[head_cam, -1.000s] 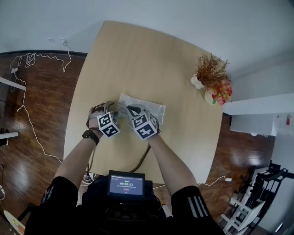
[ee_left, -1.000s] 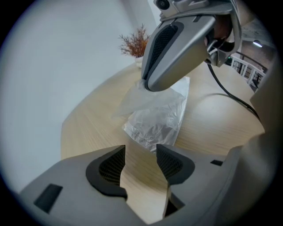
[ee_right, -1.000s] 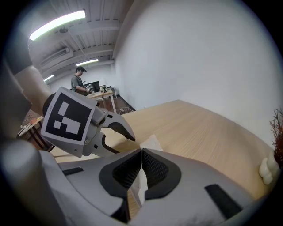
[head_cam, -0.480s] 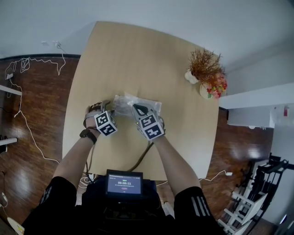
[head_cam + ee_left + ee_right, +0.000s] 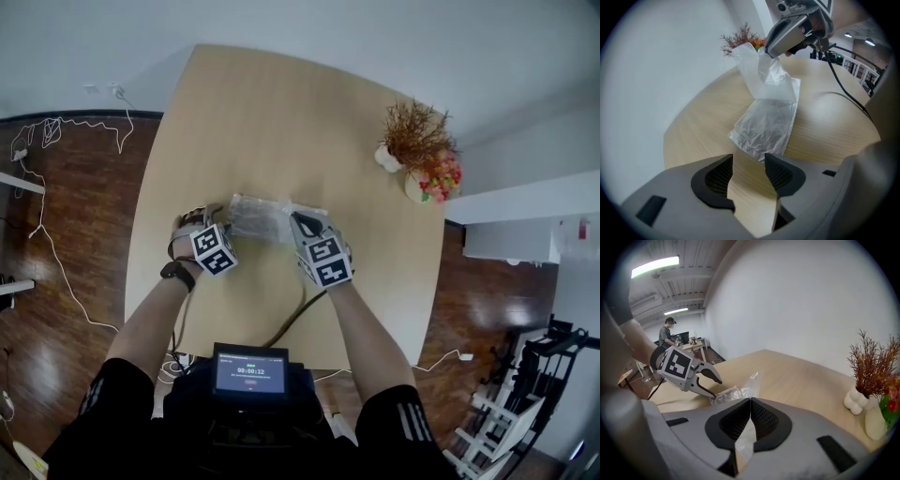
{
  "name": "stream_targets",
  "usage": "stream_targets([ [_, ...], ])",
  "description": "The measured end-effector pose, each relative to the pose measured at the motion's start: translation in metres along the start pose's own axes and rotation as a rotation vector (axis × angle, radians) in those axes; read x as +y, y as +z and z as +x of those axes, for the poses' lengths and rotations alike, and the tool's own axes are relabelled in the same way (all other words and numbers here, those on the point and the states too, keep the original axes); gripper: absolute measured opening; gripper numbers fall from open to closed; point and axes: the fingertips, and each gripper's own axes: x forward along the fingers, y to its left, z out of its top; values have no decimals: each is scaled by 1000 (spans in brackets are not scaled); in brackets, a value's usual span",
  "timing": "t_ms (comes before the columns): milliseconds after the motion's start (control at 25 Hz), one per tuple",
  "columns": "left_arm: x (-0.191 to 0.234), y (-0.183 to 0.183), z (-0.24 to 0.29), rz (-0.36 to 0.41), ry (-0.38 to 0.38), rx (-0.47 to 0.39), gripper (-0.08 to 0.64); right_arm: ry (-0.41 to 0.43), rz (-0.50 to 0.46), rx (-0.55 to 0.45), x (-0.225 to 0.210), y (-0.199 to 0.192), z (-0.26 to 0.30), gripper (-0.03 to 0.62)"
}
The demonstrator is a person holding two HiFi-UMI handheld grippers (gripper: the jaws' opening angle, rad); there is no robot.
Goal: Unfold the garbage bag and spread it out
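Crinkled, translucent plastic bag (image 5: pixel 766 126) lies on pale wood-grain table (image 5: pixel 281 122), one thin end lifted and pinched in right gripper (image 5: pixel 750 401); left gripper (image 5: pixel 748 161) jaws closing, apart over bare wood.

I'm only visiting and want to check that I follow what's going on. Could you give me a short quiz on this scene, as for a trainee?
1. Which gripper pinches the garbage bag? A the left gripper, B the right gripper, C both.
2. True or false: the bag lies flat and fully spread out on the table.
3. What stands near the table's right edge in the head view?
Key: 1 B; its jaws are shut on the film, while the left gripper's jaws are apart, closing, with only table between them. 2 False; it is crumpled, one end lifted. 3 Vases with a dried plant and flowers.
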Motion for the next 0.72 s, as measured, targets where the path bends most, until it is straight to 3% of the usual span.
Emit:
stream_targets([
  [720,2,-5,1,-11,25,48,230,-107,54,-45,-54,-17,-60,26],
])
